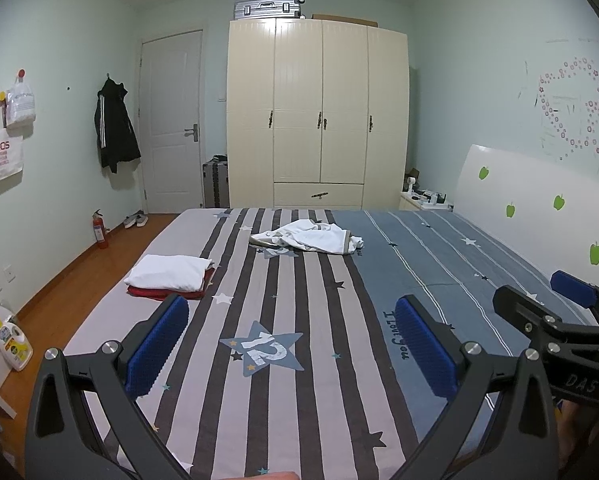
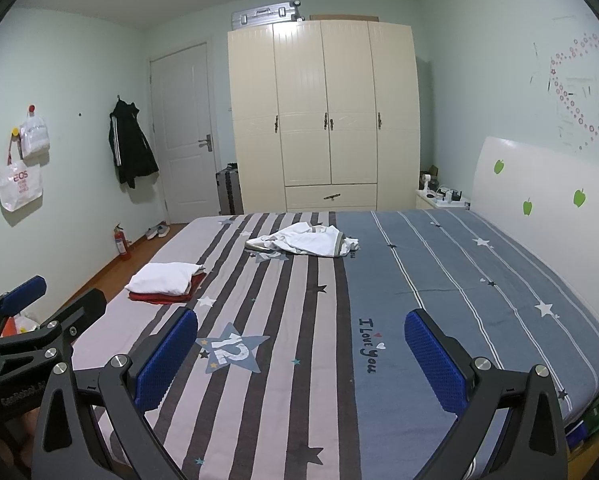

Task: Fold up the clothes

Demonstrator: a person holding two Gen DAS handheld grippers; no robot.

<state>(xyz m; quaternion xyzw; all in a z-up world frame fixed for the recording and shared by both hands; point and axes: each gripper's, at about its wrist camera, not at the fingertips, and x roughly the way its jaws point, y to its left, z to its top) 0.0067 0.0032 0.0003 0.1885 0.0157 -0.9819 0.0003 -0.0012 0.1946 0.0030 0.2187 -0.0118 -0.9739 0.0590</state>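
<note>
Both grippers, left gripper [image 1: 291,344] and right gripper [image 2: 299,354], are being held wide open (nothing between the blue pads) above the striped bed [image 1: 283,400]. Further off, a crumpled white garment [image 1: 309,237] is lying mid-bed, well apart from the folded stack [image 1: 169,277] at the left edge.

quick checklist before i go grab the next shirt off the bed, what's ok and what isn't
1. Left gripper fingers open, nothing between them: ok.
2. Right gripper fingers open, nothing held: ok.
3. Crumpled white garment lying loose at the far middle of the bed, nothing on top of it: ok.
4. Grippers at the garment: not ok, both hang over the near end of the bed.
5. Folded pile, white on red, clear of the path, off to the left: ok.
6. Which edge is the collar or hem: cannot tell.
</note>
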